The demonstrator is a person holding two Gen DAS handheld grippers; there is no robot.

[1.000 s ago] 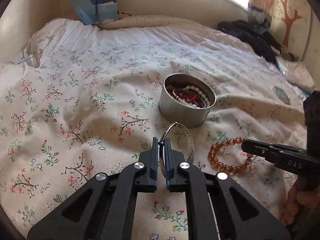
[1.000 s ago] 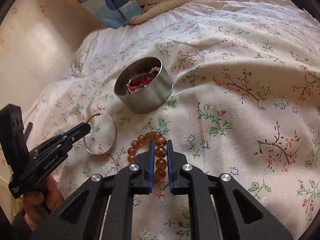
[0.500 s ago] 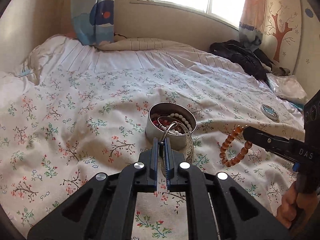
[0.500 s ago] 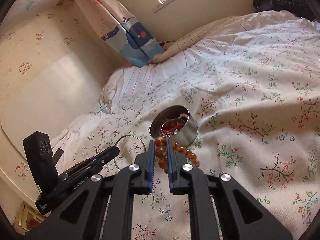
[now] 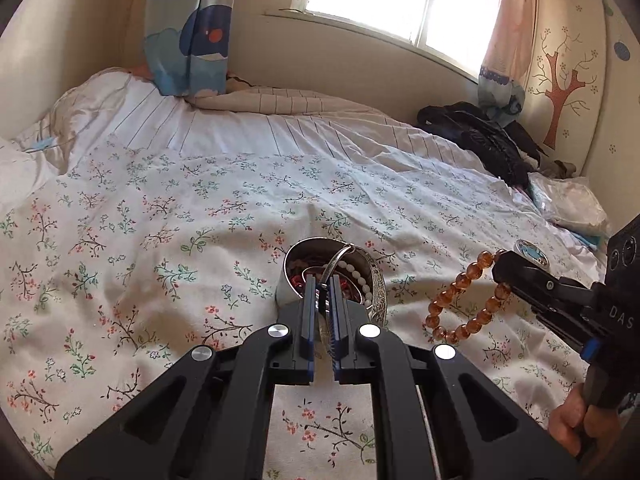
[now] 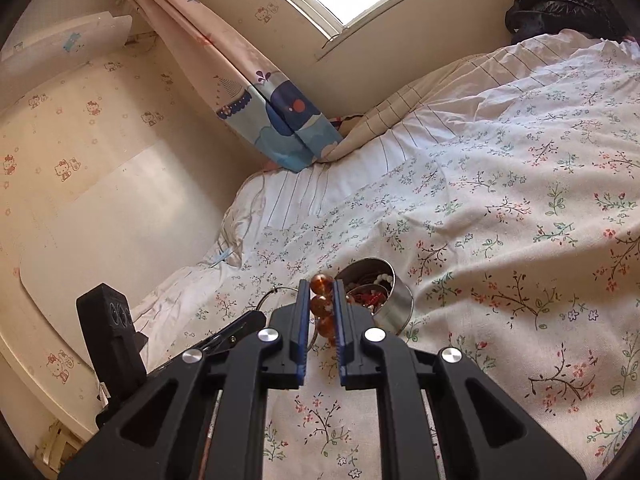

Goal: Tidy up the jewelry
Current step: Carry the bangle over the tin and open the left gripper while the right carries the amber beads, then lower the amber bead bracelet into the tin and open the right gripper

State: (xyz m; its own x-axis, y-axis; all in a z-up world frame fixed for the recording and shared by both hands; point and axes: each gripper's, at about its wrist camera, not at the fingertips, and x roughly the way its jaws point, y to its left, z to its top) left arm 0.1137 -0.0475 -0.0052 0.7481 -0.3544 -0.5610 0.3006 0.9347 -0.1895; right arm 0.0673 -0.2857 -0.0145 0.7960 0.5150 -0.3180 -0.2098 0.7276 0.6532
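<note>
Gripping a silver bangle (image 5: 378, 292) and amber bracelet (image 5: 460, 304) above the tin (image 5: 286, 292).

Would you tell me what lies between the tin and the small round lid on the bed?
In the left wrist view, the amber bead bracelet hangs between the tin and the lid, clamped in the right gripper.

Shiny metal tin (image 5: 286, 280); glossy amber beads (image 5: 460, 292) (matt cotton sheet (image 5: 160, 208)).
</note>
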